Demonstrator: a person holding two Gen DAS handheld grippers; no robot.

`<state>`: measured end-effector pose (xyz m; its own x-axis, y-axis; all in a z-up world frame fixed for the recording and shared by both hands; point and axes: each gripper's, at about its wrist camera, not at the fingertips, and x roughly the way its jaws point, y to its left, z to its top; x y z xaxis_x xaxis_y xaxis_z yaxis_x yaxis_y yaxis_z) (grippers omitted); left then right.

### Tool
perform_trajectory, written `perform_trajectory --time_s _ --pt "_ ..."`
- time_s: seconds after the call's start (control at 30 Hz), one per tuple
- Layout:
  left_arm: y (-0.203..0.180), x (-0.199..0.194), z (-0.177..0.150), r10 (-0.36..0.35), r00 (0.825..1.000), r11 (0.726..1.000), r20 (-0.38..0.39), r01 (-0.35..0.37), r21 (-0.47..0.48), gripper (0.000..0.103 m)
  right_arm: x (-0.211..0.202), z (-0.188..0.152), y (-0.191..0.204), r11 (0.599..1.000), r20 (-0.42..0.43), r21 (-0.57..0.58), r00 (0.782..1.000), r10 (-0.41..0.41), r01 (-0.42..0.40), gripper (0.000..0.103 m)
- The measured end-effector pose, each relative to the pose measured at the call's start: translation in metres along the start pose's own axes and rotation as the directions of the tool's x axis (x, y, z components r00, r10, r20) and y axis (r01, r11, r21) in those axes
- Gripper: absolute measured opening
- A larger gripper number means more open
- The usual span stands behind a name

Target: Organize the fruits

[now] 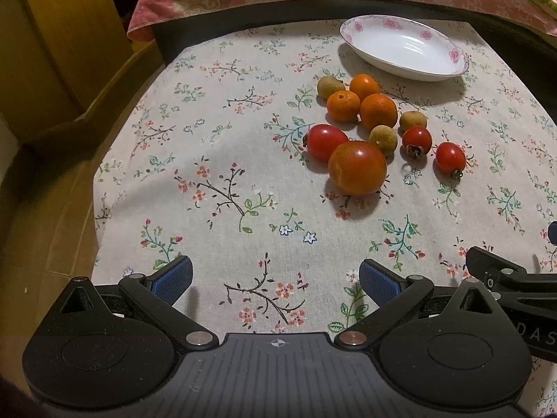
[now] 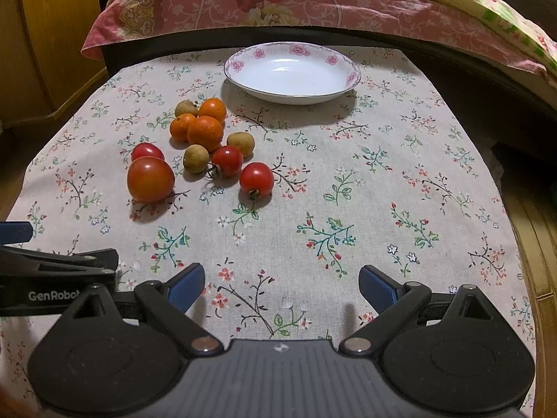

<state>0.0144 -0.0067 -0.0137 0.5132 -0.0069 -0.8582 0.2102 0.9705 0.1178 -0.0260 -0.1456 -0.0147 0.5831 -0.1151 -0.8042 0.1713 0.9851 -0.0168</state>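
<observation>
Tabletop (image 2: 400,181) draped in a pale cloth (image 1: 216,146) printed with small floral sprigs, dark edge showing along the far side. Behind it, a bed under a pink flowered quilt (image 2: 264,3), with a strip of green-patterned bedding (image 2: 487,7) at the upper right. To the left, yellow-brown wooden furniture (image 1: 66,35) with a dark gap beside it. Curved wooden rim (image 1: 45,230) low on the left. Warm, dim indoor light, soft shadows falling toward the near edge.
</observation>
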Motion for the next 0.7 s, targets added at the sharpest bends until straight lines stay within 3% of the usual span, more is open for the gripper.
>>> perform_trajectory --time_s 0.7 --pt "0.0004 0.0027 0.0037 -0.005 1.000 1.000 -0.010 0.005 -0.013 0.103 0.0046 0.0034 0.0000 1.000 -0.034 0.017 0.999 0.024 -0.023 0.091"
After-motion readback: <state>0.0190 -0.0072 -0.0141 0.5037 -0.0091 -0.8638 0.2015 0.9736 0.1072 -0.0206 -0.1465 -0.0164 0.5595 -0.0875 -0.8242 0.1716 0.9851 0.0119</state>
